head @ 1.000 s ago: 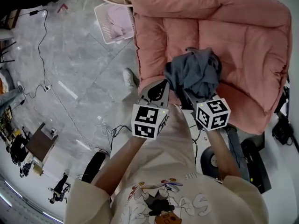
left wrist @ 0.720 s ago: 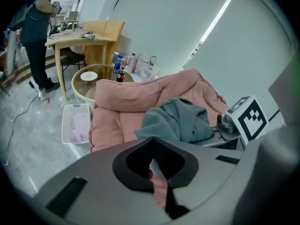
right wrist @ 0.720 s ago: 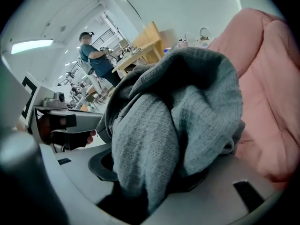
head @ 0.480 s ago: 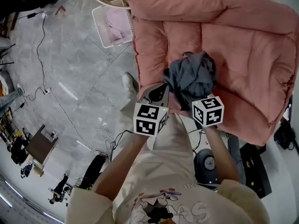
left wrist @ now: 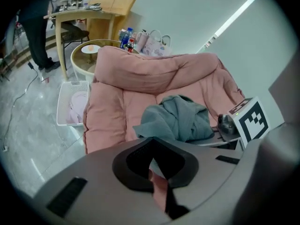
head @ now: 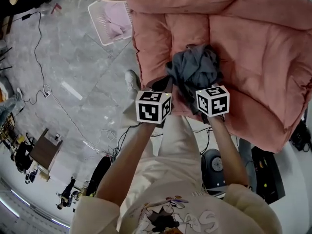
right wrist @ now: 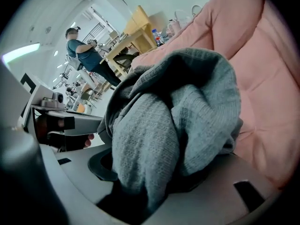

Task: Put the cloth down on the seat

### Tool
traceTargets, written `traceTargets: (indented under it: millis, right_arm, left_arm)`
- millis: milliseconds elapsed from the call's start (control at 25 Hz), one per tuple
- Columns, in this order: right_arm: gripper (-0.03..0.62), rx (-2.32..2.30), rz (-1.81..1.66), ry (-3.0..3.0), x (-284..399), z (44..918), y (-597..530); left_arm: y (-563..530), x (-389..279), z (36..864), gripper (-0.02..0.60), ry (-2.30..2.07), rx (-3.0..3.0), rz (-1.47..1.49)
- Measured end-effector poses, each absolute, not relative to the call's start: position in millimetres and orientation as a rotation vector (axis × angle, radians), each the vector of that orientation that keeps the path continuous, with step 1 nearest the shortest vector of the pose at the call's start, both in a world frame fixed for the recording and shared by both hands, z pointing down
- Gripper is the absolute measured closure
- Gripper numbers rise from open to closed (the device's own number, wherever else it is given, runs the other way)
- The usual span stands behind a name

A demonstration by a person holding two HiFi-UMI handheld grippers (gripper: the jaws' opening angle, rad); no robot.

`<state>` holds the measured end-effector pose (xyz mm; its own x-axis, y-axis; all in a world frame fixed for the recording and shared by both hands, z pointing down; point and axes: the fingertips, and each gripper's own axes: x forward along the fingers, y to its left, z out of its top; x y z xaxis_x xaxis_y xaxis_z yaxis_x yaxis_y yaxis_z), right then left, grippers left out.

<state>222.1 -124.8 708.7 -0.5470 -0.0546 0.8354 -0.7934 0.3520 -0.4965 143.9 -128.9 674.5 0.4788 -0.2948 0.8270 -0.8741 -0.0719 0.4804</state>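
Sprawling across the head view, a pink seat (head: 253, 57) is meeting grey floor (head: 73, 57) at nine o'clock. Left gripper view: the left gripper (left wrist: 152, 146) is showing its jaws together, with the crumpled grey cloth (left wrist: 178, 118) bunching over the seat's front at one o'clock. Right gripper view: the right gripper (right wrist: 136, 182) is clamping its jaws on the cloth.

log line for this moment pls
right gripper: shut on grey cloth | grey cloth: bunched, over pink seat cushion | left gripper: shut, empty
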Motion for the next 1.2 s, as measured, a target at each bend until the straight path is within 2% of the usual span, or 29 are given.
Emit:
traceTargets:
  millis: [480,1200]
  right_arm:
    - [0.326,0.784,1.408,-1.813,243,771,-140]
    - [0.301,0.915,1.379,-1.783,246,839,-136]
  left_arm:
    - [-142,158,729,0.577,-0.988,1.599,0.699]
    - [-116,173,790,0.577,-0.932,1.610,0.801]
